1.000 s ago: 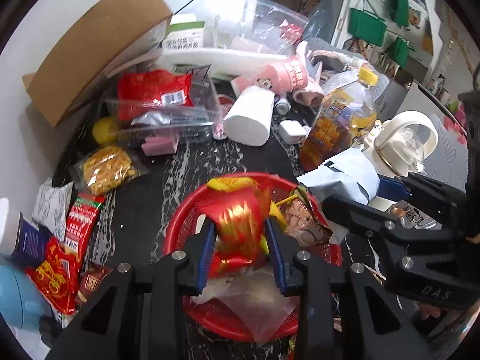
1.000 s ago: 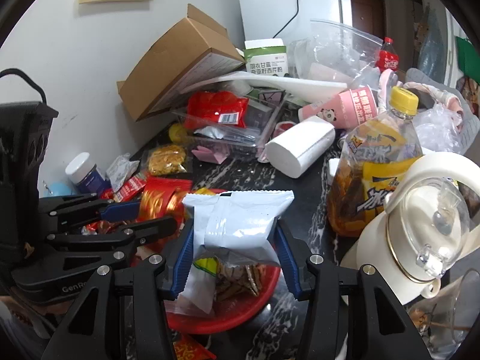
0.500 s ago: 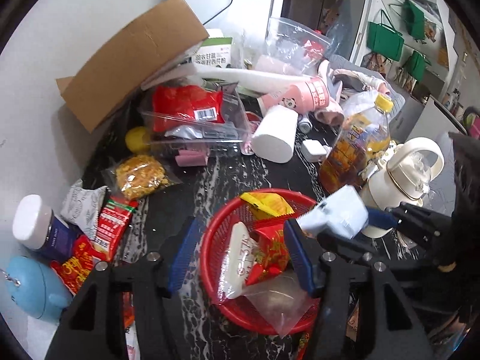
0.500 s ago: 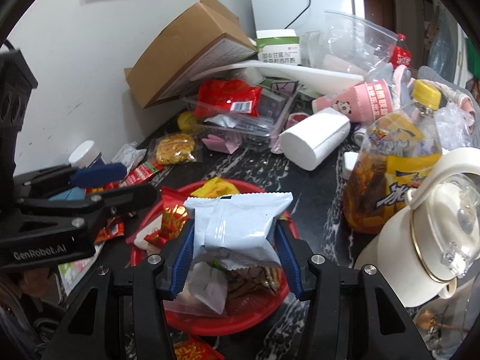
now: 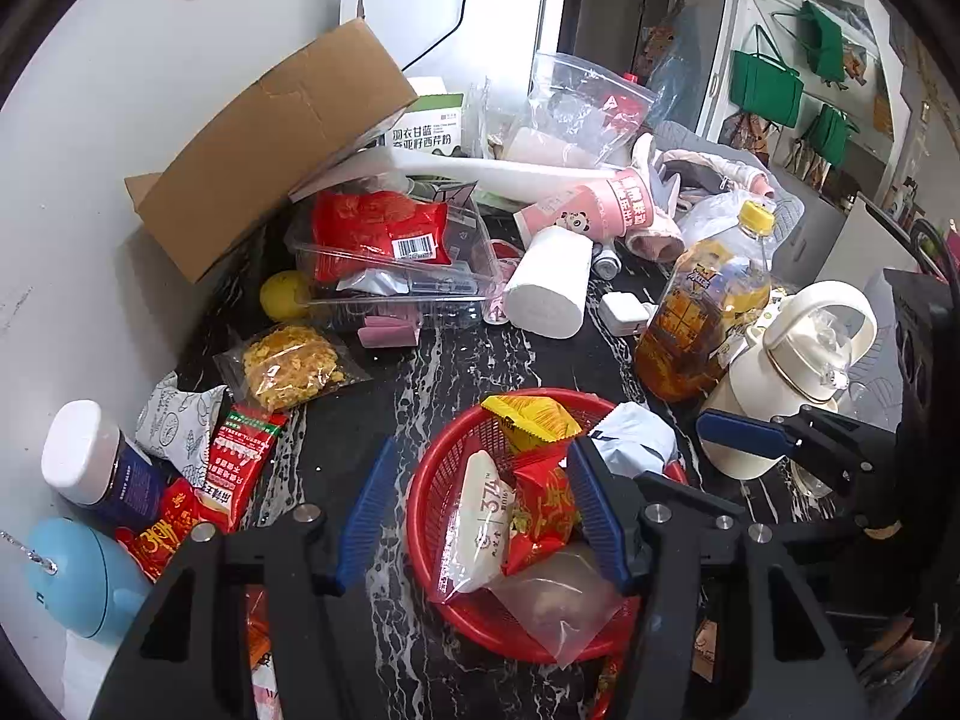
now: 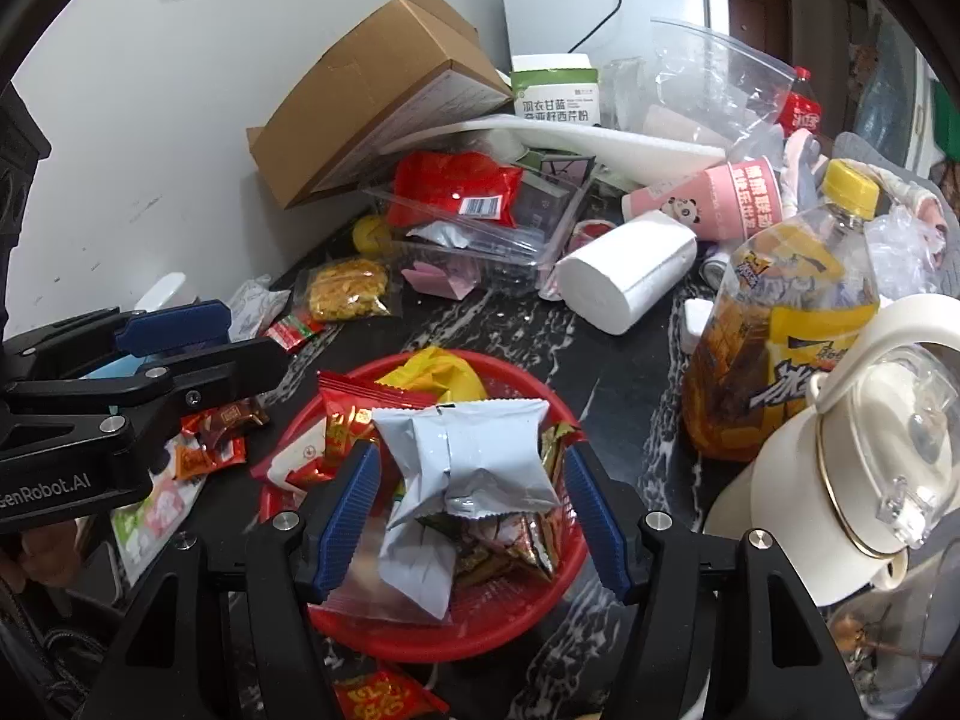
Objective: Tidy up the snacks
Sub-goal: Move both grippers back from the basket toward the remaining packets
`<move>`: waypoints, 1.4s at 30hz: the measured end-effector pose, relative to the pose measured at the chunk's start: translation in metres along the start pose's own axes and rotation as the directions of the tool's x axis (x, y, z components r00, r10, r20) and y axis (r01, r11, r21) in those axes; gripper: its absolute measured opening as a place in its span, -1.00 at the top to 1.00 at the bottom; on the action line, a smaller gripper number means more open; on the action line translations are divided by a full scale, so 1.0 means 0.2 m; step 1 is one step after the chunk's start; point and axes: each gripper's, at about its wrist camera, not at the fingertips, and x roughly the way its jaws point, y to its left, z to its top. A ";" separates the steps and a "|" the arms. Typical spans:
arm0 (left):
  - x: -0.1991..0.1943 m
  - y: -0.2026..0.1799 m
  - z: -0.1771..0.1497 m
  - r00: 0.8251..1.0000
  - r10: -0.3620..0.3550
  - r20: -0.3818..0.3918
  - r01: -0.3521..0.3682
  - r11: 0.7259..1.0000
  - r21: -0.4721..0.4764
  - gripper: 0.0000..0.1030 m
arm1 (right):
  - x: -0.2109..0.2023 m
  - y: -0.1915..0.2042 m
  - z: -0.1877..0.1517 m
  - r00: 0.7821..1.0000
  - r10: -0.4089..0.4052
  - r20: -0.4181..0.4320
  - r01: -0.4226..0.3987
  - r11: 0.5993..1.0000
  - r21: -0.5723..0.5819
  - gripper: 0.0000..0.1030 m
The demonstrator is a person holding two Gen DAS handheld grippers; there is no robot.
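A red basket (image 6: 528,612) sits on the black marbled bench (image 5: 456,360), near its front edge, and holds most of the gathered snacks. The right gripper (image 6: 474,510) hovers over the basket with its blue fingers (image 6: 351,510) spread; they have just been opening, and the pale grey-white snack packet (image 6: 474,450) lies between them on top of the pile, with a visible gap on each side, so neither pad presses on it. Under that packet lie a red-and-gold packet (image 6: 345,414), a yellow packet (image 6: 438,375) at the basket's far rim, and a clear plastic bag (image 6: 372,576) towards the near rim. The left gripper (image 5: 480,516) stands just off the basket's left side with its fingers (image 5: 366,510) also apart and nothing between the pads; its right finger hangs over the basket's middle and its left finger over bare bench beside the rim. In the left wrist view, a white pouch (image 5: 480,516) and the red-and-gold packet lie in the basket between those fingers, untouched. More snacks remain on the bench along its left edge: a clear bag of yellow crisps (image 5: 288,366), a red-and-green sachet (image 5: 237,456) and small red wrappers (image 5: 162,531). Beyond the basket stand a bottle of amber drink (image 5: 702,312) and a cream kettle (image 5: 792,372) at the right.
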 end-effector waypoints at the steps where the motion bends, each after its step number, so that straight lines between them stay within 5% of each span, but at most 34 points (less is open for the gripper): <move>1: -0.01 0.00 0.00 1.000 0.002 0.004 -0.002 1.000 0.001 -0.12 | -0.01 0.00 0.00 1.000 -0.002 0.003 0.002 1.000 0.000 -0.24; 23: -0.49 -0.19 -0.10 0.990 -0.035 0.133 0.029 0.998 0.047 -0.12 | -0.57 0.10 -0.10 0.986 -0.066 0.156 0.062 0.998 0.028 -0.29; 42: -0.78 -0.41 -0.37 0.980 -0.108 0.165 0.080 0.983 0.168 -0.12 | -0.97 0.20 -0.44 0.962 -0.147 0.228 0.131 0.988 0.082 -0.44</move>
